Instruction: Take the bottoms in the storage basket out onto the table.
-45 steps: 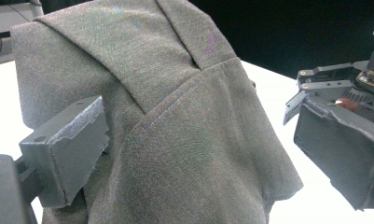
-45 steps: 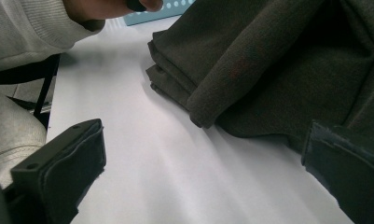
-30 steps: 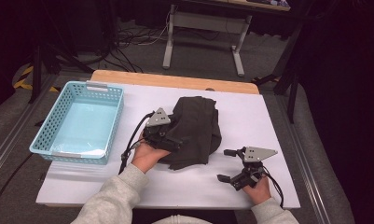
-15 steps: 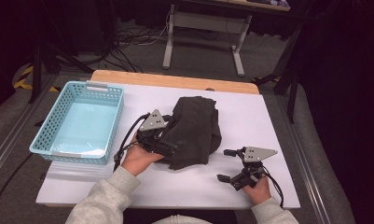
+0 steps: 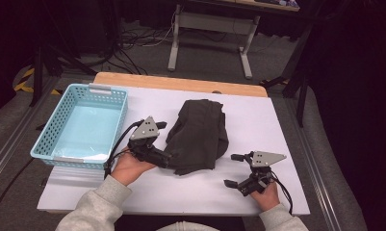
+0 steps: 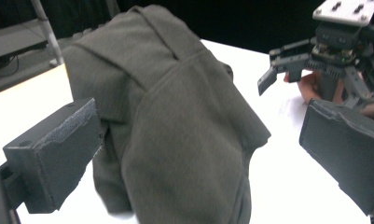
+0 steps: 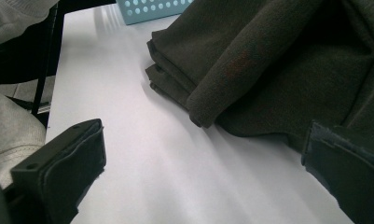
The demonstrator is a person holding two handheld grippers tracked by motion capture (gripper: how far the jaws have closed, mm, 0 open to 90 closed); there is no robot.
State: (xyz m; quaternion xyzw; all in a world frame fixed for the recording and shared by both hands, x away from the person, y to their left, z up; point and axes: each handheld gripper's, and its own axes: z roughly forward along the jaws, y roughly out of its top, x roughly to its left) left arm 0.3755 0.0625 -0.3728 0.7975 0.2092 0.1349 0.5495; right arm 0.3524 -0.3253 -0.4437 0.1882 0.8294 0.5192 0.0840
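**Left gripper lined up on the folded cloth, grip not yet made**

A dark grey folded cloth [image 5: 199, 134] lies in the middle of the white table [image 5: 287, 120], just to the right of the light blue basket [image 5: 80, 126], which holds nothing. The cloth is bunched and folded over itself, with stacked edges along the side nearest the person.

The left gripper [image 5: 167, 142] sits at the cloth's left edge, between basket and cloth. In the left gripper view its jaws stand wide apart with the cloth's near end rising between them; the pads do not press on the fabric, so it holds nothing yet. The right gripper [image 5: 235, 170] rests on the table to the right of the cloth and a little nearer the person, apart from it. Its jaws are also spread wide and hold nothing; in the right gripper view the layered corner of the cloth lies ahead of them, with bare table between.

The step in hand looks like the approach to a grasp on the cloth's left side. The next move likely calls for closing the left jaws over the whole thickness of the fold, so no layer slips free. The right gripper would need to come in to the cloth's right edge if both ends are to be lifted together, perhaps toward the basket.
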